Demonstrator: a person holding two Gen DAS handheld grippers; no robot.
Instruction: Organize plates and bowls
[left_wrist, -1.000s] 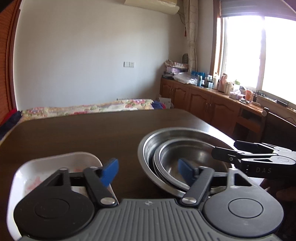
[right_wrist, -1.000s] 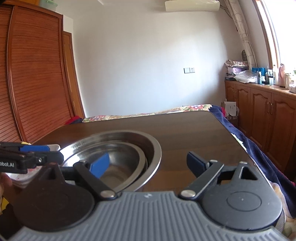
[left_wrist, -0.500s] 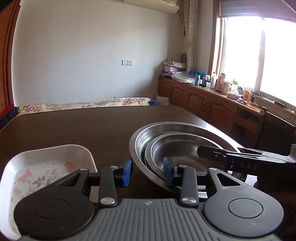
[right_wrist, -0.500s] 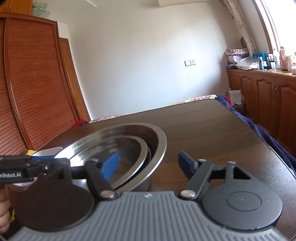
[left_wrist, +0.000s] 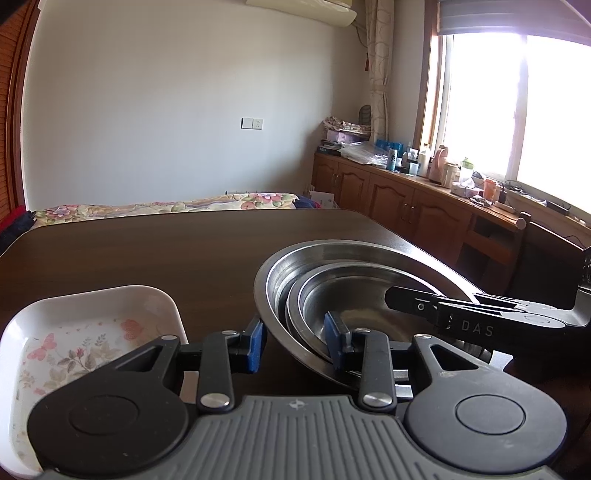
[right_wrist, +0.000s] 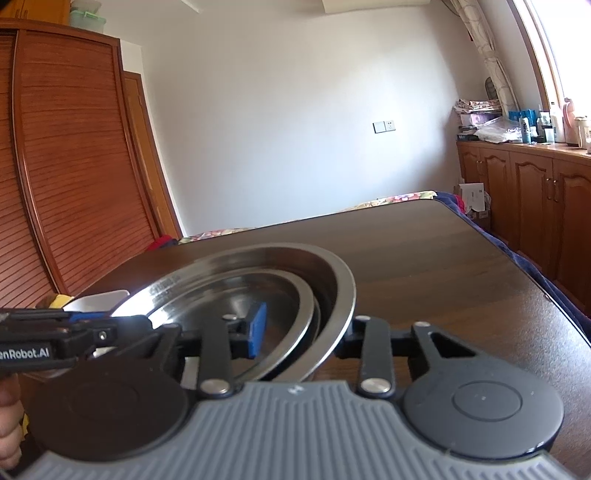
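A stack of nested steel bowls (left_wrist: 332, 258) sits right of centre on the dark table (left_wrist: 147, 251). My left gripper (left_wrist: 293, 341) is shut on the stack's near rim, one blue pad outside and one inside. In the right wrist view the steel bowls (right_wrist: 258, 266) look tilted. There my right gripper (right_wrist: 303, 336) clamps the opposite rim, with its left pad inside and its right finger hidden behind the wall. A white floral tray (left_wrist: 92, 314) lies to the left of the bowls. The right gripper's fingers (left_wrist: 424, 306) reach over the bowls from the right.
The far half of the table (right_wrist: 443, 258) holds nothing. A wooden wardrobe (right_wrist: 74, 184) stands to the left, and low cabinets (left_wrist: 406, 206) with bottles run under the window. A bed with a floral cover (left_wrist: 166, 206) lies beyond the table. A hand (right_wrist: 9, 424) shows at the left edge.
Both grippers went from wide open to closed on the bowl stack's rims. The bowls now look tilted and nearer in the right wrist view.
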